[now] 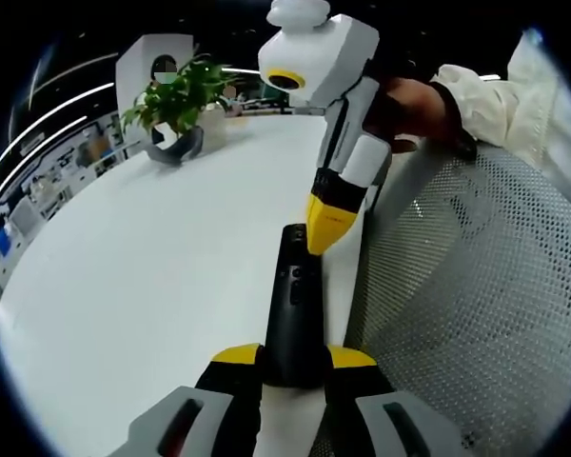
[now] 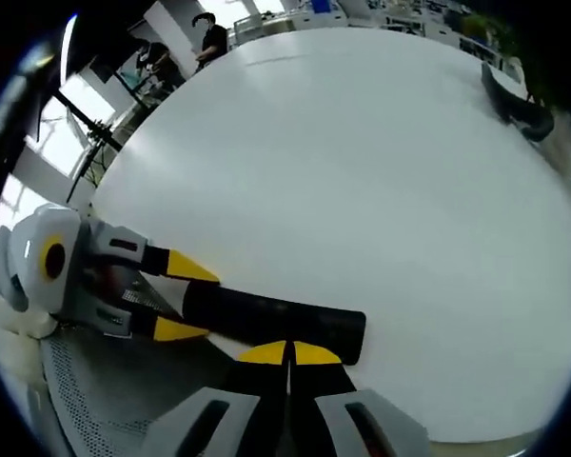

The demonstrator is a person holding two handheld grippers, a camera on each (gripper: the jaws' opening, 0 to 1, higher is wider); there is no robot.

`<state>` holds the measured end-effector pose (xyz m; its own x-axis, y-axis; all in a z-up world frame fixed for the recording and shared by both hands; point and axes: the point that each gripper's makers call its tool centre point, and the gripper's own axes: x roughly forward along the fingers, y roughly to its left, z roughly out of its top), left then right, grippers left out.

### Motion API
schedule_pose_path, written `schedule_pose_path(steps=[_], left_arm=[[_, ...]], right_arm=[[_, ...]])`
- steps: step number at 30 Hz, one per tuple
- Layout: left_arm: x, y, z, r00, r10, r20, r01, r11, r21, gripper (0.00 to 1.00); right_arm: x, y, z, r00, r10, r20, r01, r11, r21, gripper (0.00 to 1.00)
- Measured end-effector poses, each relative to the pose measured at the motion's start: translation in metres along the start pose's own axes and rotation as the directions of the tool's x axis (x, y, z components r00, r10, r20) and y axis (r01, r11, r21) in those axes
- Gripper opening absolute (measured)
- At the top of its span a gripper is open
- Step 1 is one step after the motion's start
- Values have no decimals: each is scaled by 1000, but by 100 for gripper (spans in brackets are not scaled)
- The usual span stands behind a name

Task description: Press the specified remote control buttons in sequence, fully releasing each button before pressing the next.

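A black remote control (image 1: 294, 305) lies lengthwise along the near edge of the white table (image 1: 152, 257). My left gripper (image 1: 295, 355) is shut on its near end, one yellow-tipped jaw on each side. My right gripper (image 1: 328, 228) comes down from the upper right, held by a hand (image 1: 414, 107). It is shut, and its joined yellow tips touch the top face of the remote near its far end, beside the small buttons (image 1: 296, 276). In the right gripper view the shut right gripper (image 2: 289, 353) rests on the remote (image 2: 276, 322), with the left gripper (image 2: 183, 298) clamping the remote's left end.
A potted green plant (image 1: 176, 100) stands at the table's far side, its dark pot (image 2: 514, 100) at the upper right in the right gripper view. A white mesh chair back (image 1: 476, 286) borders the table edge on the right. Two people (image 2: 207, 33) stand far beyond the table.
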<state>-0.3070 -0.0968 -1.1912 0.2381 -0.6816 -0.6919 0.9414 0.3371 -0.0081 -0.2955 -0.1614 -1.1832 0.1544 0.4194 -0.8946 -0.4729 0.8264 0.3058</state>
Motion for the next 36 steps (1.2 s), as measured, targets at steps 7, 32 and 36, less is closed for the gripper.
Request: schedule_pose_path(steps=[7,32,36], left_arm=[[0,0,1,1000,4,1,-4,1000,11,24],[2,-5,2,1000,-20,8,20,1000,20,24],[3,-5,2,1000,-21,8,21,1000,21,24]], right_arm=[[1,-1,-1,1000,-4,-6,4,1000,-25,0],[-2,0,6,999,35,34,-38,997,68,0],[3,-2,5,1000,0,15,-1,1000,22,0]])
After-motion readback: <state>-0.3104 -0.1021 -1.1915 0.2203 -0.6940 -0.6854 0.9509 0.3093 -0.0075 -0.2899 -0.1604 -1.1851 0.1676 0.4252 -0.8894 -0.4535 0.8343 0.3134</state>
